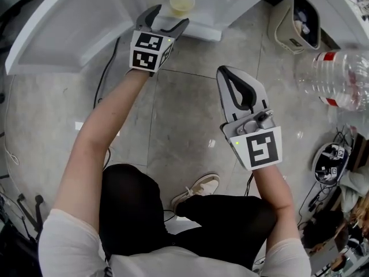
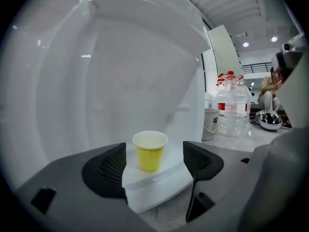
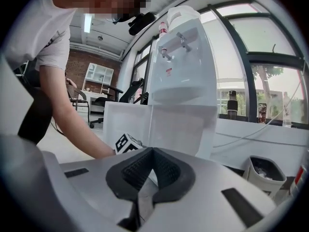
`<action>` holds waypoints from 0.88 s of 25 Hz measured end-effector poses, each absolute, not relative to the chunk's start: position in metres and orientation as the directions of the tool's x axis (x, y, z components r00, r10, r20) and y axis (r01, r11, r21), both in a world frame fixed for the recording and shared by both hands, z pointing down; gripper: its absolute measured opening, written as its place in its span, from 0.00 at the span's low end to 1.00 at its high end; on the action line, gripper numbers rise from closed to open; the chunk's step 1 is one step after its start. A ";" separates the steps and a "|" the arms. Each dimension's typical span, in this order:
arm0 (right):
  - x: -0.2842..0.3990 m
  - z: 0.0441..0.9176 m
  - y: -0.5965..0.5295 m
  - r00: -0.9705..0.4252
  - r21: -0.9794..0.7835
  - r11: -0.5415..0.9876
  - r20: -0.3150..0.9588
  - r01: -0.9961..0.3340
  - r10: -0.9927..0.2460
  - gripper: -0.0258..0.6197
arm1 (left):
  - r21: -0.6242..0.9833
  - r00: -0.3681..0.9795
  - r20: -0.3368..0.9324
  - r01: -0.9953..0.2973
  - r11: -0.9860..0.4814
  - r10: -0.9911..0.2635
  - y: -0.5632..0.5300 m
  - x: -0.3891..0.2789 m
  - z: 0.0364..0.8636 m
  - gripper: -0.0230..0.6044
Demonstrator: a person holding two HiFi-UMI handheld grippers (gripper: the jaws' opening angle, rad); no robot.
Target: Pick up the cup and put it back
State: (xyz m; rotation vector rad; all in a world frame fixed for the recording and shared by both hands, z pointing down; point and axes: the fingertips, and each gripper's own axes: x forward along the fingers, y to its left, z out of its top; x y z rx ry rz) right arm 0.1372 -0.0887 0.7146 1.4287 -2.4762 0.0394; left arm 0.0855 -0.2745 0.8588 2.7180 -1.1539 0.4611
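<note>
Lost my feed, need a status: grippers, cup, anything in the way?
Left gripper open, jaws either side of the cup, not touching. Right gripper shut, empty, clear of it. Cup upright on white ledge. Nothing blocking.

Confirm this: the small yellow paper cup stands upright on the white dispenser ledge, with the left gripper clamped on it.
Not clamped. The left gripper view shows the left gripper with jaws apart, clear of the small yellow paper cup; it does stand upright on the white dispenser ledge.
</note>
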 end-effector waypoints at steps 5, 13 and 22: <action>0.143 0.719 -0.080 -0.481 0.135 0.531 0.284 -0.837 -0.830 0.07 | 0.049 0.650 0.375 -0.725 -0.687 -0.661 -0.305 0.107 0.876 0.66; 0.165 0.732 -0.067 -0.459 0.135 0.520 0.324 -0.843 -0.828 0.07 | 0.044 0.631 0.401 -0.737 -0.674 -0.664 -0.323 0.124 0.895 0.69; 0.160 0.730 -0.065 -0.460 0.141 0.520 0.312 -0.843 -0.831 0.07 | 0.052 0.615 0.382 -0.760 -0.648 -0.690 -0.333 0.125 0.894 0.64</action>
